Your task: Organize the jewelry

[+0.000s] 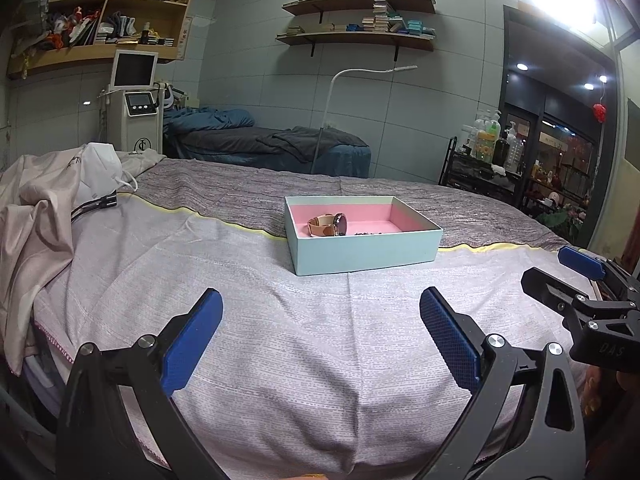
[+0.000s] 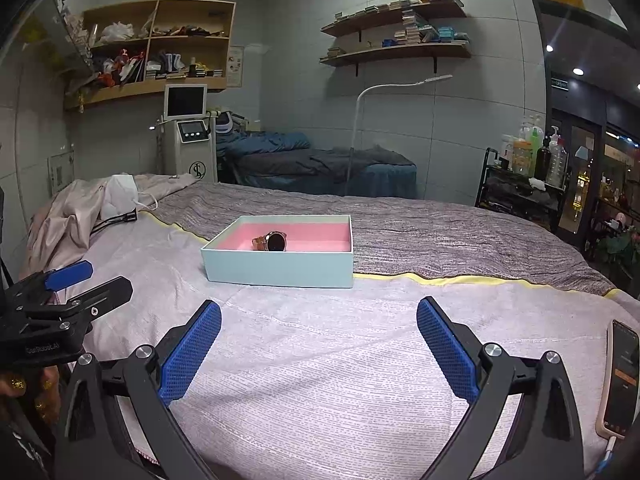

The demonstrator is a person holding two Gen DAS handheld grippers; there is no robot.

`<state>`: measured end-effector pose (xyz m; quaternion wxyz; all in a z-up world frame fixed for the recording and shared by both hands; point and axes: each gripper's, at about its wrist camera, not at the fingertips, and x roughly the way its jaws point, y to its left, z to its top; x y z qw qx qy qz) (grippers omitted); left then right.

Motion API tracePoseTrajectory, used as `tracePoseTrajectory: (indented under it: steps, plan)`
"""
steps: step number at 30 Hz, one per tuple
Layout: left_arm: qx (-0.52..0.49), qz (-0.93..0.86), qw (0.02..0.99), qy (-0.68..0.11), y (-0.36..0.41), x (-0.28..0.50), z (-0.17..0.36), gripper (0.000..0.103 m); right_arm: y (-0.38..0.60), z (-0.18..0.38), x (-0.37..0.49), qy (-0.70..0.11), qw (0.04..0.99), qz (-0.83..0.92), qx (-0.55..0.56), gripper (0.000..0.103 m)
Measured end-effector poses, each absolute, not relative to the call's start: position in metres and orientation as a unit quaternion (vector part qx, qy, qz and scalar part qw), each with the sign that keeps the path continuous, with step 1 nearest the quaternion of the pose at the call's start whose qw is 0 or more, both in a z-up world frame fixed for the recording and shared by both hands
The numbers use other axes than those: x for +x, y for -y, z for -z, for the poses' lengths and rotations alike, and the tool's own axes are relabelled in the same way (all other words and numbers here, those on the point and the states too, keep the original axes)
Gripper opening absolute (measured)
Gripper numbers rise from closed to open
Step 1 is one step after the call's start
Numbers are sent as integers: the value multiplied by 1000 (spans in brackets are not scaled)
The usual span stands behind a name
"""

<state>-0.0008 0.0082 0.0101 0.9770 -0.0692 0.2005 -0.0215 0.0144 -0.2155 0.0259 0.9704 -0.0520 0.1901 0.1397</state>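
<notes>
— What do we have in the box?

— We see a pale blue box [image 1: 366, 248] with a pink lining, open at the top, sitting on the bed [image 1: 280, 340]. Inside it lies a watch [image 1: 329, 225] with a tan strap and a dark round face, resting on its side toward the box's left half in the left wrist view. Just right of the watch, against the box's near wall, we make out a small dark chain-like item [image 1: 370, 233]; it is too small for us to tell what it is. From the right wrist view the watch [image 2: 274, 241] shows its face, and the near wall hides that dark item.

— And where does the box [image 2: 280, 266] sit?

— It straddles the yellow seam where the pale cover meets the grey striped blanket [image 2: 440, 236] behind the box.

— Our grippers?

— Both are on the near side of the box, well apart from it, over the pale cover. The left gripper [image 1: 320, 320] has its blue pads spread wide with nothing between them. The right gripper [image 2: 319, 328] is the same: jaws spread, holding nothing. Each shows at the edge of the other's view.

— Anything else near the box?

— Well to its left, crumpled beige fabric [image 1: 36, 216] with a white mask [image 1: 102, 168]. To its near right, at the bed's edge, a phone [image 2: 620, 376] on a cable.
</notes>
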Motion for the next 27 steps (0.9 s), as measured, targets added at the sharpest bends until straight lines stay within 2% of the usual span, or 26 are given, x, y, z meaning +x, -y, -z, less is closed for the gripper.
tracePoseTrajectory:
  steps: [27]
  plan:
    - [-62, 21, 979, -193, -4, -2, -13, 97, 216, -23, 16, -193, 970, -139, -50, 96]
